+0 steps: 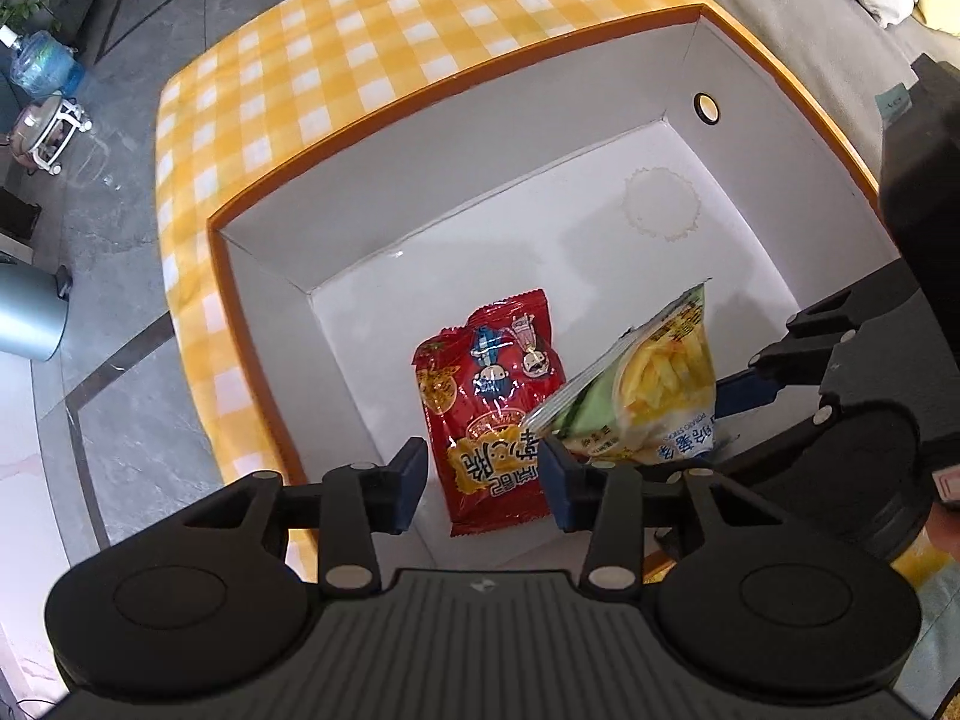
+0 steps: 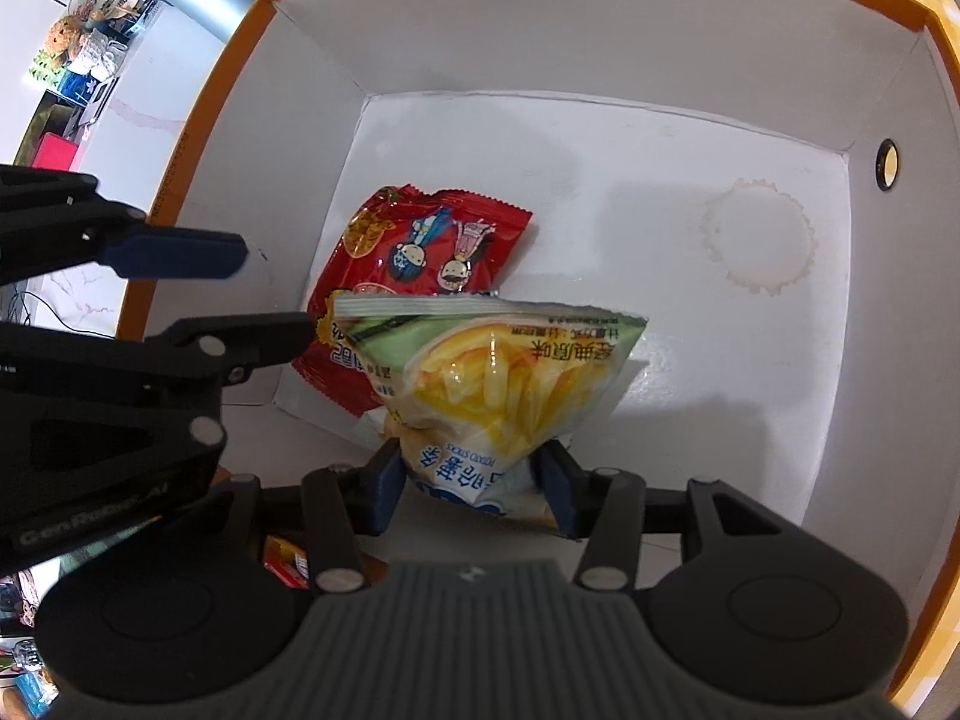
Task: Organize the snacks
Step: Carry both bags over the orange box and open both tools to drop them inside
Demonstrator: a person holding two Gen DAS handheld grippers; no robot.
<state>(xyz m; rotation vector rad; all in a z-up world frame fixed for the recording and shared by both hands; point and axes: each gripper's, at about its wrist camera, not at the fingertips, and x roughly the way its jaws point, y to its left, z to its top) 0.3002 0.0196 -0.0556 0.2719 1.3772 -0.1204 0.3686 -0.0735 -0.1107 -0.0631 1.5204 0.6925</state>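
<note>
An orange box with white inner walls (image 1: 384,186) (image 2: 540,30) stands on a yellow checked tablecloth. A red snack packet (image 1: 489,414) (image 2: 420,246) lies flat on its floor near one corner. My left gripper (image 1: 483,486) is open and empty, hanging just above the red packet. My right gripper (image 2: 471,486) is shut on a green-and-yellow potato sticks bag (image 2: 498,372) (image 1: 654,396), held by its bottom end above the box floor, partly over the red packet. The right gripper also shows in the left wrist view (image 1: 744,384); the left gripper shows in the right wrist view (image 2: 240,288).
The checked tablecloth (image 1: 336,42) reaches past the box's far side. A round hole (image 1: 706,108) pierces one box wall. A ring mark (image 2: 759,243) stains the box floor. A grey bin (image 1: 30,318) and a water jug (image 1: 42,63) stand on the tiled floor at left.
</note>
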